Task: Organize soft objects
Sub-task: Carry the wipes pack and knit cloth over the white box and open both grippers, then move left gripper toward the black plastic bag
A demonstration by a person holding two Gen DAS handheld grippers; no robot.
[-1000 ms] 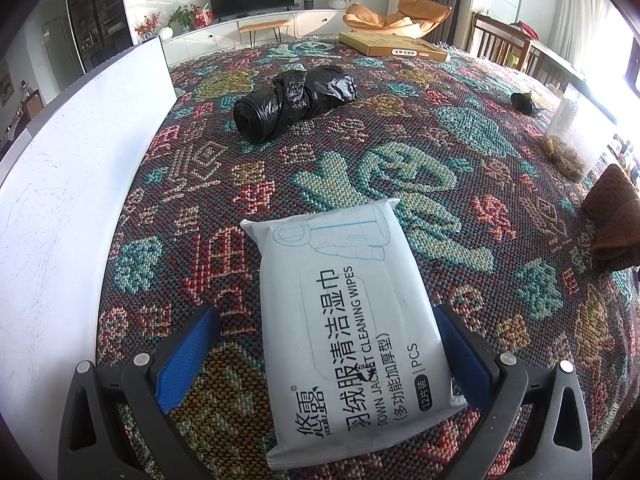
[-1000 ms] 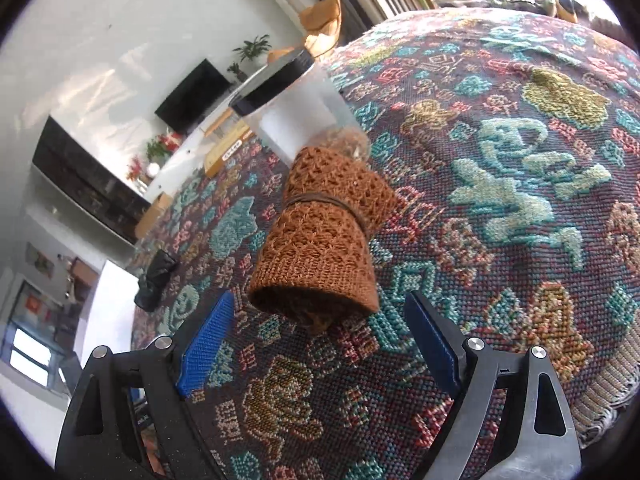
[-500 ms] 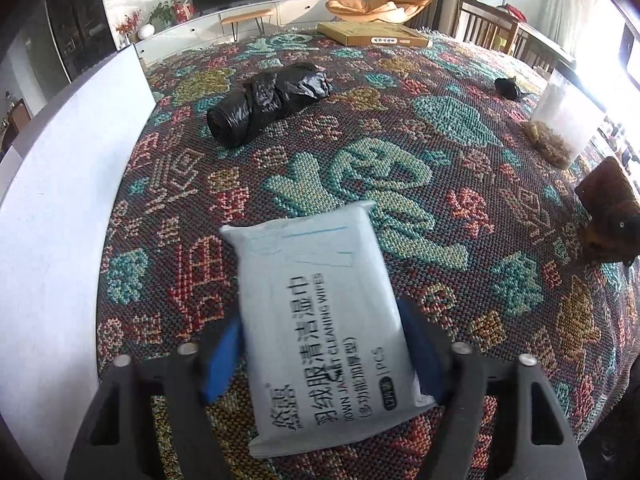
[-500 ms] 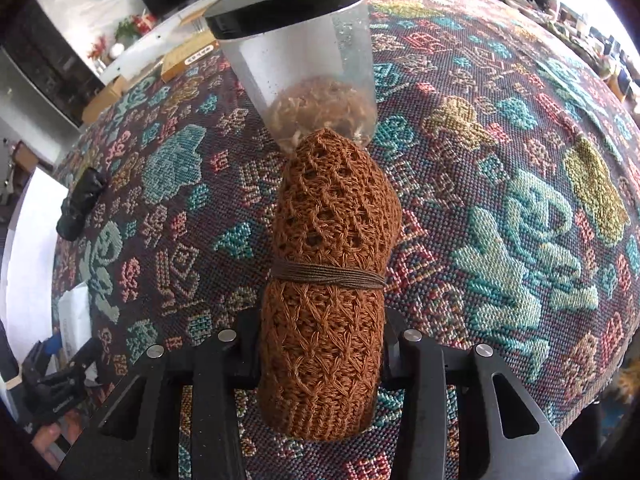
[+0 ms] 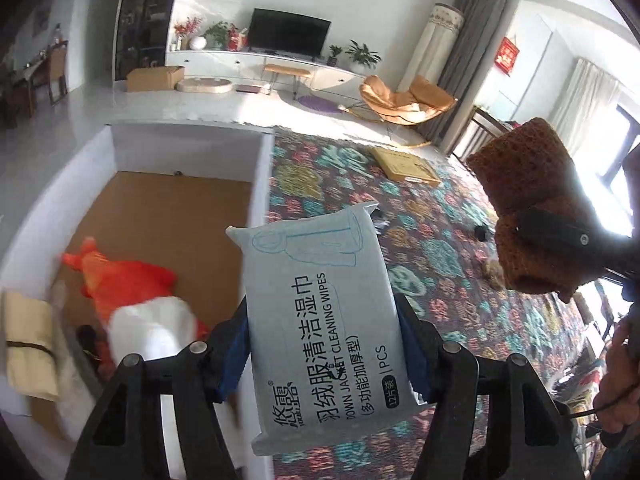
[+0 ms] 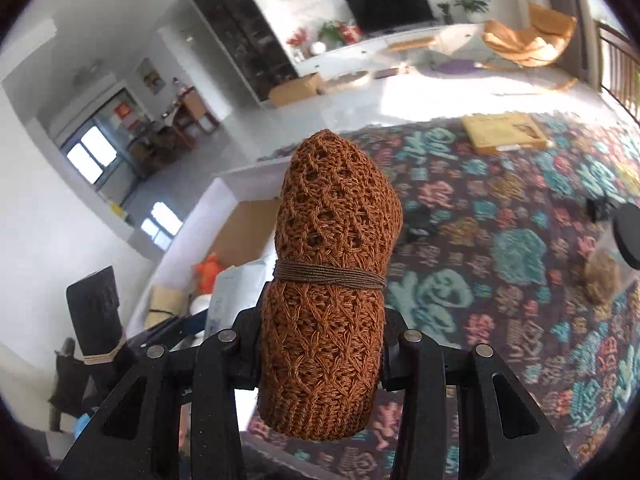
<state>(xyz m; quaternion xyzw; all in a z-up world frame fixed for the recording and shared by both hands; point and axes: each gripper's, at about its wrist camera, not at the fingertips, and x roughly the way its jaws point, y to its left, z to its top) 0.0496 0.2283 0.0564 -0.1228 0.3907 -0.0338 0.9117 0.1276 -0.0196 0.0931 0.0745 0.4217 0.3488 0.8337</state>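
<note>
Both claws are carrying soft things above the patterned counter.

The left claw is gripping a pale blue pack of cleaning wipes between its blue pads, the pack sticking out ahead of the fingers; just to that claw's left and below it, a white box with a brown floor is holding an orange and white plush toy and a tied beige bundle. The right claw is clamping a rolled rust-brown knit, bound by a brown band, upright between its fingers; in the left wrist view that knit is hanging to the left claw's right.
</note>
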